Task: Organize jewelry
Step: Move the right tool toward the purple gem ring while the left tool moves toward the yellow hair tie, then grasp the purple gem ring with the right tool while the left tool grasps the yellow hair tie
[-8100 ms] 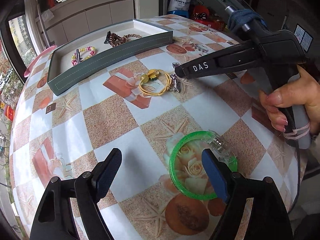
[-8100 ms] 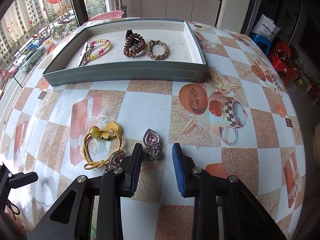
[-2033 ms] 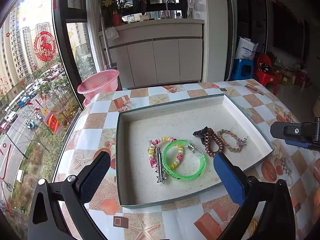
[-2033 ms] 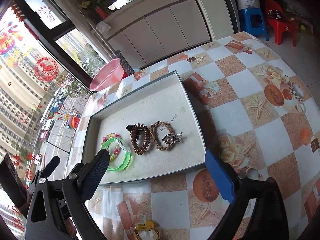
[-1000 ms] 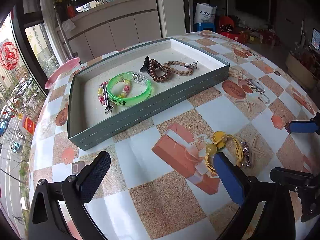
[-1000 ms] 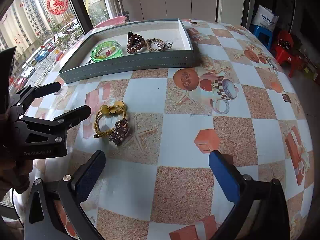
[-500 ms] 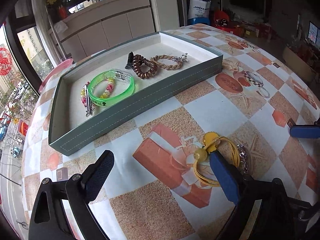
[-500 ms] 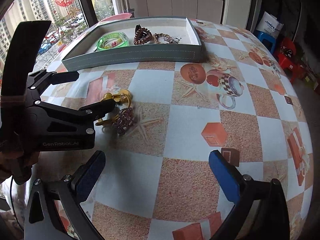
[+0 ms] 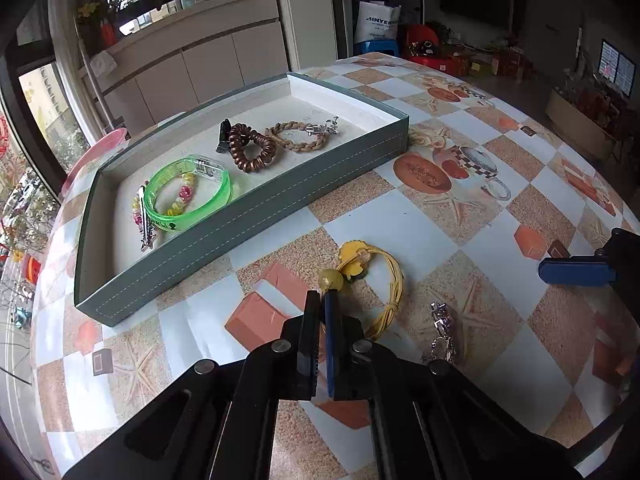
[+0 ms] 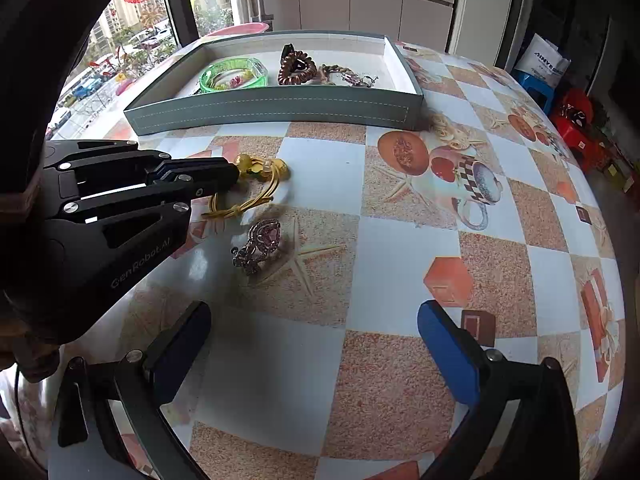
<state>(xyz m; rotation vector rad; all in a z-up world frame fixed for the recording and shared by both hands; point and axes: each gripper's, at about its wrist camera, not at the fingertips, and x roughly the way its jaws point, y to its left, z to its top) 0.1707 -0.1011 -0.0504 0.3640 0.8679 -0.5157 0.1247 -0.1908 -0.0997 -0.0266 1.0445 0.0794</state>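
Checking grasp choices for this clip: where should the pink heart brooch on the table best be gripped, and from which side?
Likely from above, the fingers closing across the narrow width of the pink heart brooch. It lies flat on the table, so no side edge is offered. The open right gripper is nearest.

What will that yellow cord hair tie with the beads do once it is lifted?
The yellow hair tie will probably sag and dangle, being loops of thin cord. It looks light, so the left gripper, fingers shut at its yellow bead, should carry it easily. The round beads may swing, and could slip from the pinch.
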